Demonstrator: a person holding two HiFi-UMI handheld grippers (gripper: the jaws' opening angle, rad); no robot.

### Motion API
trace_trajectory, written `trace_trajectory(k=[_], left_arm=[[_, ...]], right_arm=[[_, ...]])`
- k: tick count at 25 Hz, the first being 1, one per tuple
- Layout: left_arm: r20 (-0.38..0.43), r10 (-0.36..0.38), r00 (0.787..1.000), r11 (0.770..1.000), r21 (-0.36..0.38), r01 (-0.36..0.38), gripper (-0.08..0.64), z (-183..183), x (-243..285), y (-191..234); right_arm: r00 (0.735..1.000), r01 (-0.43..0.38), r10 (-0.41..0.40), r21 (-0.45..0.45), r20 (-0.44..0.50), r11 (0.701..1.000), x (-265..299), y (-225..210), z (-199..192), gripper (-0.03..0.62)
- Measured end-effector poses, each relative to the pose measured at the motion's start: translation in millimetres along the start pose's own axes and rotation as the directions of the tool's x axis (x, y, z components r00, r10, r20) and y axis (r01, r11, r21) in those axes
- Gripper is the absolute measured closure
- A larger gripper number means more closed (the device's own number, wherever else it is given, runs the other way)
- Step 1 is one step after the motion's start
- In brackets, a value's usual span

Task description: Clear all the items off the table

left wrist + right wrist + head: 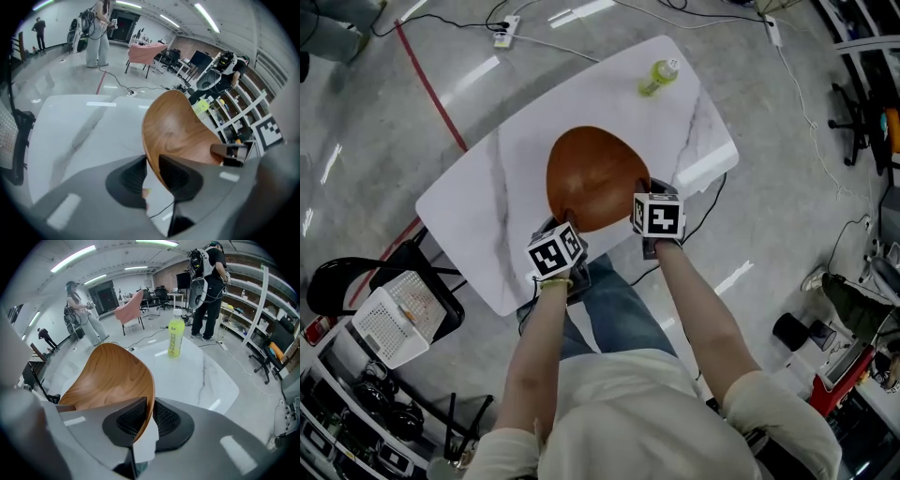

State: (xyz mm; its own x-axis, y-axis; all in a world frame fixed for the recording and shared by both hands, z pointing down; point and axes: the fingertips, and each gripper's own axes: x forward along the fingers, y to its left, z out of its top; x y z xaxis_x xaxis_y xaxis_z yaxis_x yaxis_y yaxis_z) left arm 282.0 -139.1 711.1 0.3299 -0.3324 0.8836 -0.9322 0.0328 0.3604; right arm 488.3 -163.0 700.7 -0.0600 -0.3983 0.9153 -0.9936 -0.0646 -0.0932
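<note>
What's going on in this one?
A person holds a wooden bowl with both grippers: the left tongs and the right tongs are each clamped on its near rim, one on each side. The bowl is over the white marble table, apparently lifted off it. A green drink bottle stands upright at the table's far end, not yet cleared.

Glossy grey floor (769,216), red line (431,89), power strip (503,36). White marble table (487,206). Black chair (342,281), white basket (389,323) beside it. Ceiling strip lights (72,258), shelves (276,301), pink chair (132,305).
</note>
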Motion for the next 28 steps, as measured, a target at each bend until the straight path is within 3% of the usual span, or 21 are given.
trace_trajectory(k=[12,28], left_arm=[[0.068,-0.02,0.997,1.0,-0.015,0.021,0.474,19.8,-62.3,5.4],[0.146,-0.006,0.989,0.994,-0.107,0.022,0.48,24.7,-158.9,46.1]], right_arm=[[0.998,-0.028,0.031,-0.036,0.063,0.999,-55.8,35.7,24.7,0.555],[0.984,-0.11,0.129,-0.155,0.12,0.982,-127.1,115.9,35.6,0.551]])
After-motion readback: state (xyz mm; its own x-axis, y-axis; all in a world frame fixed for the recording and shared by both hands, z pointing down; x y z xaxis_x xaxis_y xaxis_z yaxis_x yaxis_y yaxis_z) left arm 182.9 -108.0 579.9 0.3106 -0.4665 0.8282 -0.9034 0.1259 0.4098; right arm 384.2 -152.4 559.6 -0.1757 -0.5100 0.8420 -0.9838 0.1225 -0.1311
